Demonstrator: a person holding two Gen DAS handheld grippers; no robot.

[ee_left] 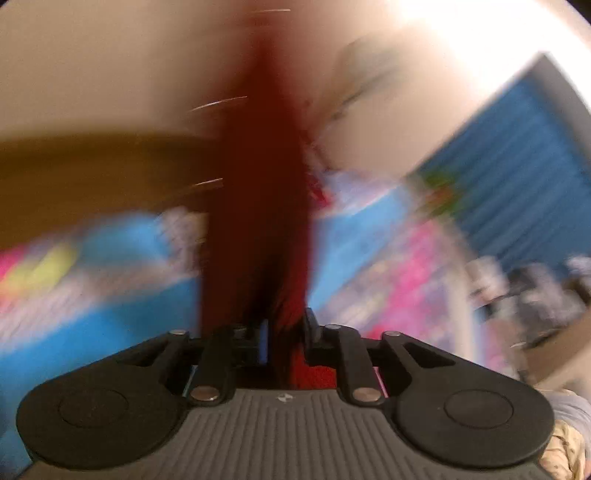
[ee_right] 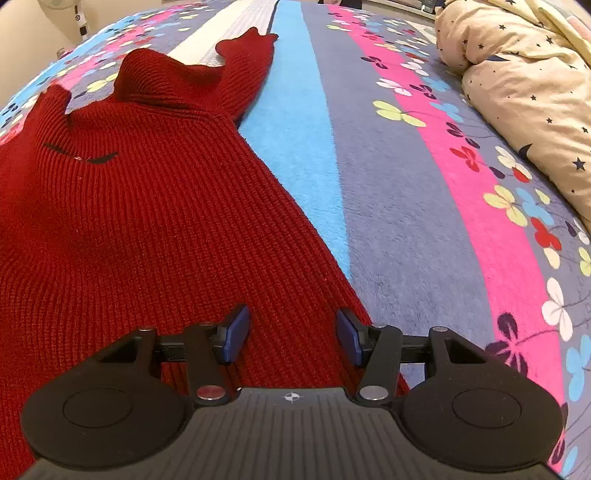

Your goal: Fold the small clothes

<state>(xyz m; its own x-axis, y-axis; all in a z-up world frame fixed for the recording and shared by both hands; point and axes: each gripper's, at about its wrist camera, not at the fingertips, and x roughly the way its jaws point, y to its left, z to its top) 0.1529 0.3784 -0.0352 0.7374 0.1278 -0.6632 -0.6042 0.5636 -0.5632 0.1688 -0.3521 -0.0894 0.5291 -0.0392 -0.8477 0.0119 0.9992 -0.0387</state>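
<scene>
A red knitted sweater (ee_right: 147, 206) lies spread on the striped floral bedspread (ee_right: 406, 206), one sleeve (ee_right: 247, 70) stretched toward the far end. My right gripper (ee_right: 293, 334) is open just above the sweater's near right edge, the knit showing between its blue pads (ee_right: 236, 332). In the left wrist view, which is heavily motion-blurred, my left gripper (ee_left: 285, 334) is shut on a bunched band of the red sweater (ee_left: 258, 206), which hangs stretched out in front of it above the bedspread.
A cream quilt with dark stars (ee_right: 524, 85) is heaped at the bed's far right. A white fan stand (ee_right: 79, 18) stands beyond the bed's far left. The left wrist view shows a pale wall (ee_left: 110, 66) and a blue panel (ee_left: 517, 155).
</scene>
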